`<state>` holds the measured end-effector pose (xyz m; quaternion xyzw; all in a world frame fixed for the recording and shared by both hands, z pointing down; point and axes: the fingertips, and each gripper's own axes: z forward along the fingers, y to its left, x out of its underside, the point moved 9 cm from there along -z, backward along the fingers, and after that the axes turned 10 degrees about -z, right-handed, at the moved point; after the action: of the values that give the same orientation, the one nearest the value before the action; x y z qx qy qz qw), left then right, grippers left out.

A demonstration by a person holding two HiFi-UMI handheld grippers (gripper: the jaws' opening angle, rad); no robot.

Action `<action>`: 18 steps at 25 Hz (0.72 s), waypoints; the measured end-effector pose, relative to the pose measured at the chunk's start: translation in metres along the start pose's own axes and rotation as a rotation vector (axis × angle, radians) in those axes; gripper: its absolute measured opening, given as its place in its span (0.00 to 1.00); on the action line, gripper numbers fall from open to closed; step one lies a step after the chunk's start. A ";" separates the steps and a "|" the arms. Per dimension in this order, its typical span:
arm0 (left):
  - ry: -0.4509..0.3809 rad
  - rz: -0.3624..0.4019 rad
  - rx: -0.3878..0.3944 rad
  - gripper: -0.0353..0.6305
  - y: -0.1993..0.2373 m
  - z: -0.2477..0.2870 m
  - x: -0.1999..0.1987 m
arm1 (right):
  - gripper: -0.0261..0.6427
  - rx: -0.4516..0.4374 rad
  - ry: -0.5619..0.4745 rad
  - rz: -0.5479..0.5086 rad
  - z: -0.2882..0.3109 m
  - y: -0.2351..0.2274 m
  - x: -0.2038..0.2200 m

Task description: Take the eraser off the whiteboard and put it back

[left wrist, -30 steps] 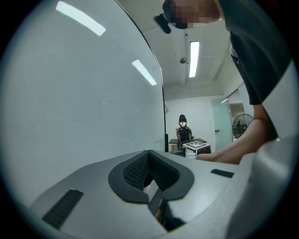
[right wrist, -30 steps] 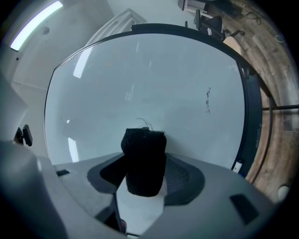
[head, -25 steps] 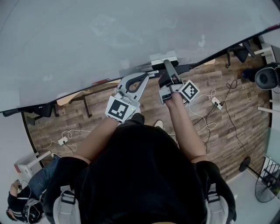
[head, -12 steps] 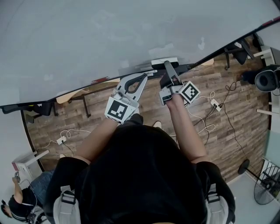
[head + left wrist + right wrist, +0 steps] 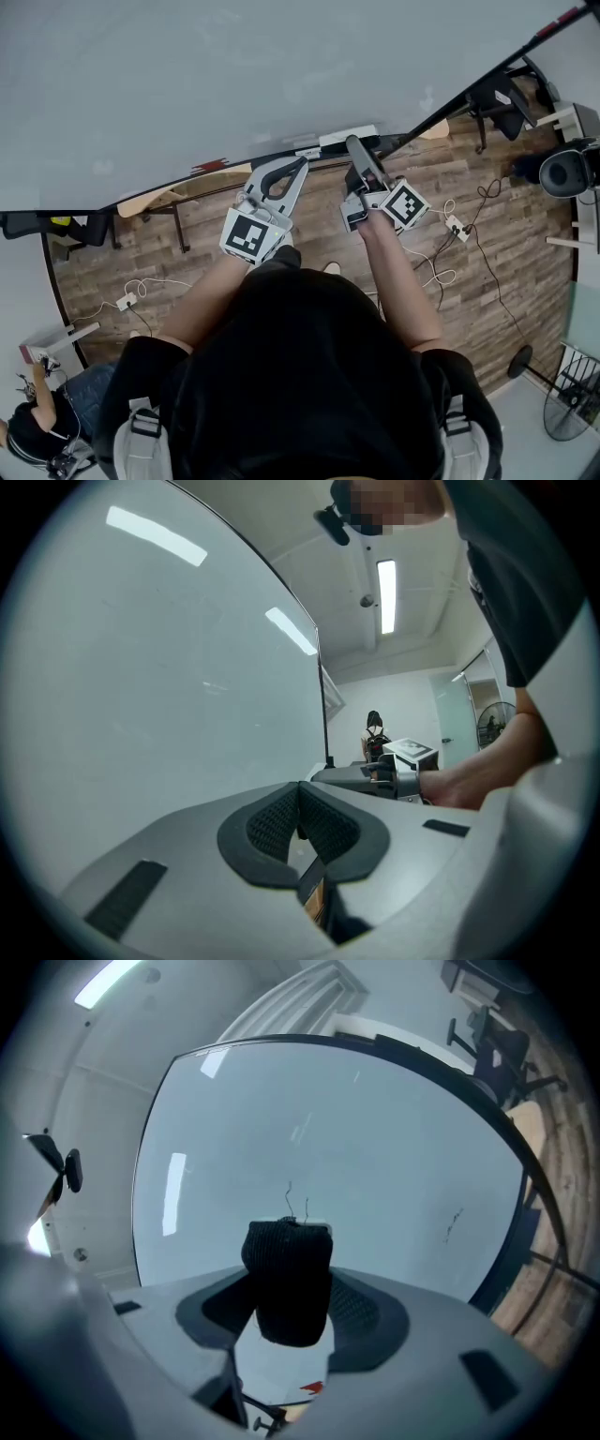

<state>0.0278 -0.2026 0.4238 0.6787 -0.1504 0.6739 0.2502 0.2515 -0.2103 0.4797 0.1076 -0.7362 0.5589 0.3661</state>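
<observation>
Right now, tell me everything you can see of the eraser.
The eraser is a dark, felt-like block with a thin white edge at its far end. It stands on end between the jaws of the right gripper, whose pads press its sides. The whiteboard fills the background; whether the eraser touches it cannot be told.

Bright ceiling strip light (image 5: 385, 592), faint whiteboard (image 5: 141, 696) glare, fisheye-warped dark corners.

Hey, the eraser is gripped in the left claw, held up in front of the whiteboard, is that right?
No, it is the right claw that grips the eraser, held up in front of the whiteboard. The right gripper view shows its dark felt between that claw's jaws; the left claw is shut on nothing.
</observation>
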 end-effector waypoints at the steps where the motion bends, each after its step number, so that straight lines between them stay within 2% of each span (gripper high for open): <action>1: -0.003 -0.002 -0.006 0.05 -0.003 -0.002 -0.001 | 0.37 -0.010 0.004 -0.027 -0.003 0.005 -0.004; 6: -0.005 0.011 -0.047 0.05 -0.014 -0.014 -0.010 | 0.37 -0.025 0.048 -0.206 -0.020 0.031 -0.019; 18: -0.043 0.033 -0.115 0.05 -0.058 -0.045 -0.019 | 0.37 -0.123 0.147 -0.669 -0.065 0.094 -0.036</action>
<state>0.0205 -0.1322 0.3954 0.6748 -0.2053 0.6536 0.2744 0.2511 -0.1271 0.3923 0.2799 -0.6644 0.3688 0.5867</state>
